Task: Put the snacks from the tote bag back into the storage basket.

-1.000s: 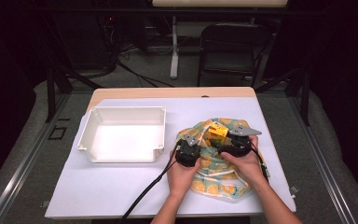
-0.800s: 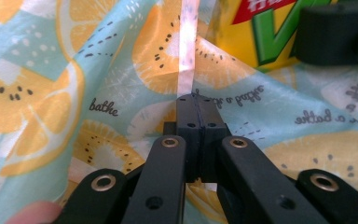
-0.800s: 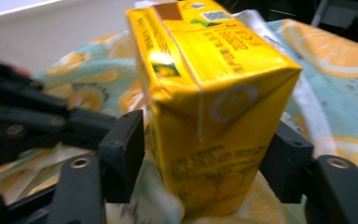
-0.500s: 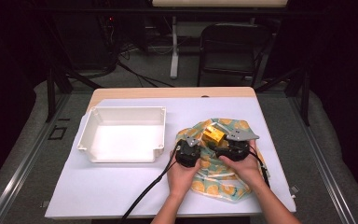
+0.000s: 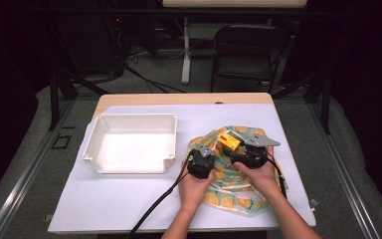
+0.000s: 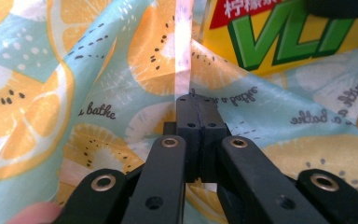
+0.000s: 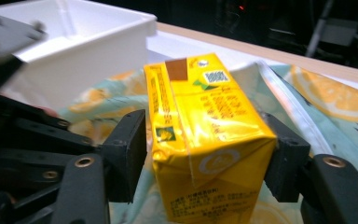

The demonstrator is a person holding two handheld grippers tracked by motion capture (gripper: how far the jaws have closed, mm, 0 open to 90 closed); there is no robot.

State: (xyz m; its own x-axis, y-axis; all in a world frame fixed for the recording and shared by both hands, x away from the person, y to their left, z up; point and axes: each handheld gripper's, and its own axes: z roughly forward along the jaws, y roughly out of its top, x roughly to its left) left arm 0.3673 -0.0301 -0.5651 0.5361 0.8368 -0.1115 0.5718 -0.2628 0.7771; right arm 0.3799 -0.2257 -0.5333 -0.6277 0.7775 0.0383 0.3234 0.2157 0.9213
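A yellow drink carton (image 7: 205, 135) stands at the mouth of a fruit-print bag (image 5: 234, 191). My right gripper (image 7: 207, 149) straddles the carton. Its jaws have just been closing: the right pad (image 7: 284, 163) sits against the carton, while a thin gap remains at the left pad (image 7: 130, 149). My left gripper (image 6: 196, 105) is shut on the bag's pale edge strip (image 6: 182, 51), and the carton (image 6: 279, 37) shows just beyond it. From above, the left gripper (image 5: 202, 160) and right gripper (image 5: 243, 155) flank the carton (image 5: 229, 143) on the bag.
A white empty bin (image 5: 132, 167) stands on the white table sheet (image 5: 104, 204) left of the bag; its wall (image 7: 88, 60) lies close behind the carton. Cables trail toward the table's front edge. A chair stands beyond the far edge.
The right gripper has shifted slightly around the carton, and the carton has moved a little with it. The left gripper and the bag stay put.
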